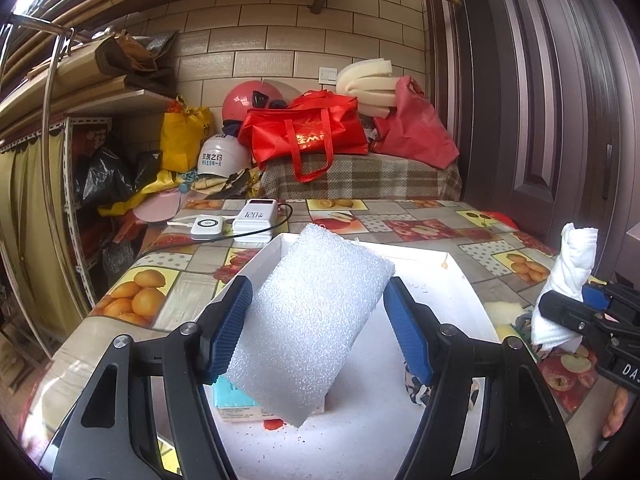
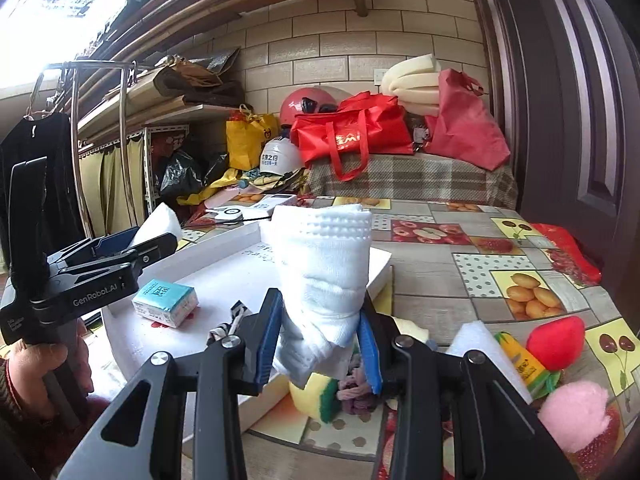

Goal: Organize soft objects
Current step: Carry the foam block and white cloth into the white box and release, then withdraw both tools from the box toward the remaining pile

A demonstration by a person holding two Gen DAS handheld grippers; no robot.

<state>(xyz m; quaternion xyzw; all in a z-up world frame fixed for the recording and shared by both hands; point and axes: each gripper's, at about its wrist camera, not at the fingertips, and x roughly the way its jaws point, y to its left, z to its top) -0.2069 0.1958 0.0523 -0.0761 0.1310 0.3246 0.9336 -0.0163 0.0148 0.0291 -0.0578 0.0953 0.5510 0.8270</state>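
Two grips at once: our left gripper (image 1: 318, 320) has its jaws pinching a white foam sheet (image 1: 312, 320), tilted above the white tray (image 1: 460, 280). At three o'clock of it, our right gripper (image 2: 320, 340) pinches a rolled white towel (image 2: 324, 276) upright (tray just behind). A tissue pack (image 2: 166, 302) lies in the tray; plush toys (image 2: 560, 344) sit on the desk (image 2: 440, 300) at four o'clock.

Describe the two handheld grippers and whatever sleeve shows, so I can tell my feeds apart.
Both the left gripper and the right gripper have black angular frames, silver pivot bolts and blue ribbed pads. The left's side reads GenRobot.AI in white. A dark red knit sleeve shows.
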